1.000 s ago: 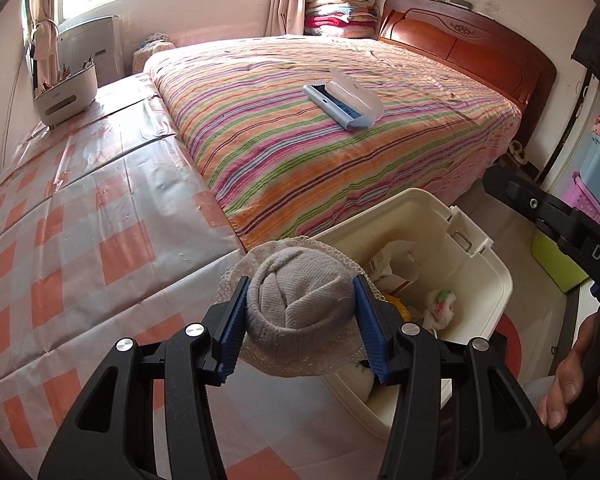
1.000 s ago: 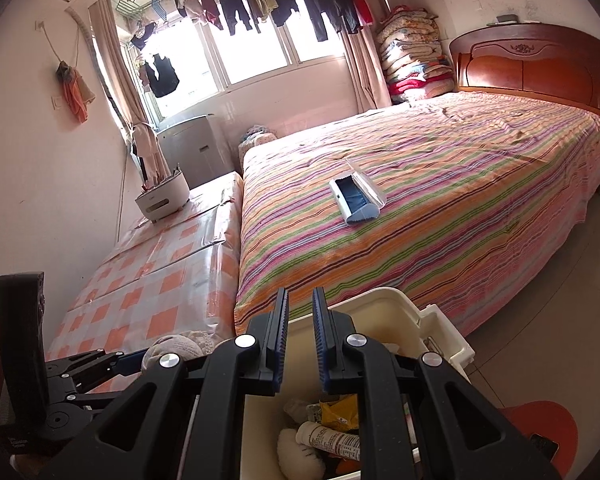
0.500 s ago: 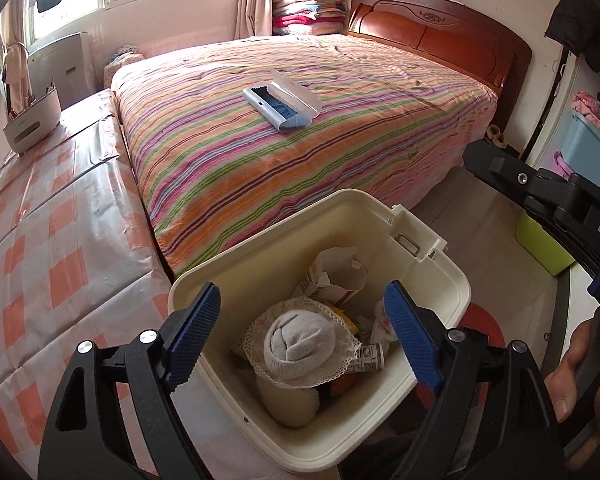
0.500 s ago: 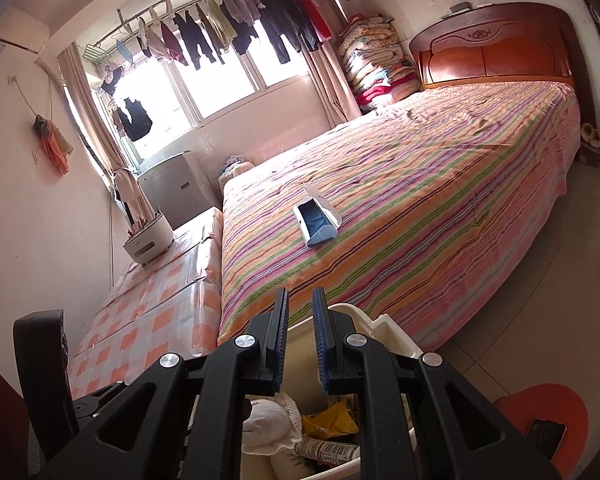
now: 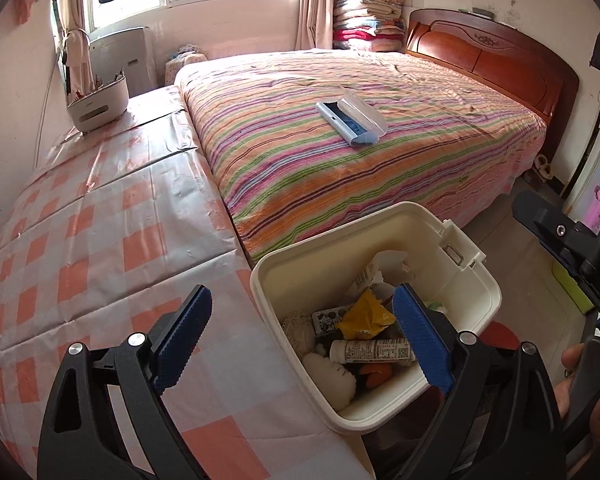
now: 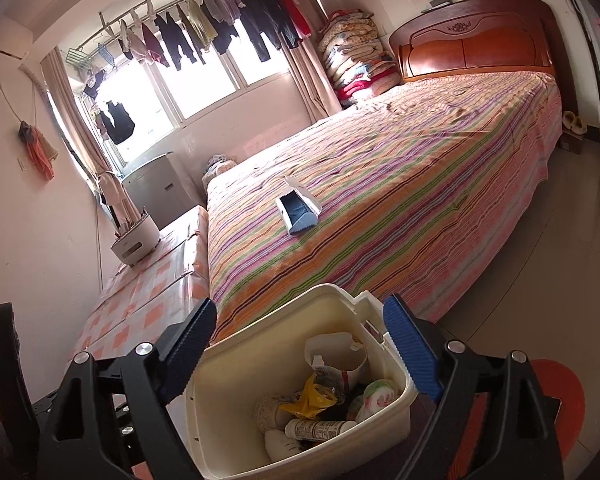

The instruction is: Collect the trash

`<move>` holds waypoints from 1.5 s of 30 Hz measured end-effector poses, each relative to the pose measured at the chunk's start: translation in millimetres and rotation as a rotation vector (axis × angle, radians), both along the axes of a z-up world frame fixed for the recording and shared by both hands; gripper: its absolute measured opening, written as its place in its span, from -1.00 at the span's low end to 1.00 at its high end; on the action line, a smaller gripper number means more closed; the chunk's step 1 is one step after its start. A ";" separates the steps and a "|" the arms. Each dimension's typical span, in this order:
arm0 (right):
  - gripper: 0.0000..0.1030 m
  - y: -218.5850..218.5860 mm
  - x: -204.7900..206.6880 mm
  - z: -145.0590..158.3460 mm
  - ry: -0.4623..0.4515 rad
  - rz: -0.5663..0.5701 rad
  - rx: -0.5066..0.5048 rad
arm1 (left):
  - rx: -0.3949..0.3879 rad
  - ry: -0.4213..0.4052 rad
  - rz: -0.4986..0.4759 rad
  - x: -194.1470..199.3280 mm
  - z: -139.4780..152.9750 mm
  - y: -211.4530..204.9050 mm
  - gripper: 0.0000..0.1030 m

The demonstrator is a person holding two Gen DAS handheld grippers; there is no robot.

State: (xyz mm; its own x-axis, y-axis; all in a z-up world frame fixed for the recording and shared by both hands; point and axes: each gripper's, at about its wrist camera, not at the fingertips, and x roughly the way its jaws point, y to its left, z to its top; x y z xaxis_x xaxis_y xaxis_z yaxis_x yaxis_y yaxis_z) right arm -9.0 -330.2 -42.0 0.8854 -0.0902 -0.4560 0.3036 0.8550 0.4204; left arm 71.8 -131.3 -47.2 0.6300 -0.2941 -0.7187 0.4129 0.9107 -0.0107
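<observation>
Left gripper (image 5: 300,336) hangs over the near edge of the checked tablecloth (image 5: 100,248), jaws opening wide, nothing between the blue pads. Its right finger overlaps the cream bin (image 5: 476,308), which stands just off the table's right edge, beside the foot corner of the striped bed (image 5: 340,168).

Right gripper (image 6: 300,348) is above the same bin (image 6: 340,456), jaws opening wide too, empty, the bin's mouth showing in the gap.

Trash sits inside the bin: a white tube (image 5: 372,351) lying across, a yellow wrapper (image 5: 364,316), a pale lace-edged sock (image 5: 300,332) against the left wall, a torn white carton (image 6: 340,356) toward the far wall.

On the bed's middle, well apart from the bin, lies a blue-and-white box (image 5: 352,122). A white holder (image 5: 98,106) stands at the table's far corner.
</observation>
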 end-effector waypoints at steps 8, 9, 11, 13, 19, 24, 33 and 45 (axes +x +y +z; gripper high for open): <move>0.62 54.2 -14.5 7.5 0.048 0.100 -0.107 | 0.047 -0.082 0.139 -26.1 19.9 45.3 0.83; 0.62 60.9 -16.6 8.1 0.054 0.110 -0.127 | 0.048 -0.088 0.143 -29.7 21.6 49.7 0.84; 0.62 72.8 -20.1 8.4 0.070 0.130 -0.167 | 0.061 -0.102 0.153 -35.8 24.6 57.2 0.87; 0.62 81.5 -21.8 8.4 0.085 0.143 -0.191 | 0.076 -0.118 0.173 -41.2 26.2 63.8 0.87; 0.62 94.0 -22.6 9.0 0.107 0.156 -0.220 | 0.083 -0.106 0.178 -47.7 26.8 78.5 0.87; 0.62 101.0 -16.7 11.2 0.111 0.177 -0.224 | 0.077 -0.099 0.189 -49.1 27.2 86.8 0.87; 0.62 110.2 -6.2 7.5 0.132 0.203 -0.227 | 0.077 -0.081 0.194 -43.9 24.6 93.8 0.87; 0.62 116.2 -4.0 7.6 0.132 0.215 -0.232 | 0.069 -0.070 0.204 -44.2 25.0 100.7 0.87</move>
State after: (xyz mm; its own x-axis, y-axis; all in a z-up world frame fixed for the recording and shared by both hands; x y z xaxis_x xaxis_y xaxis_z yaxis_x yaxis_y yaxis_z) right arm -13.0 -214.1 -34.4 0.8302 -0.0227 -0.5570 0.1449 0.9736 0.1762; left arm 27.6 -30.5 -22.3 0.7202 -0.1068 -0.6855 0.2176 0.9730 0.0770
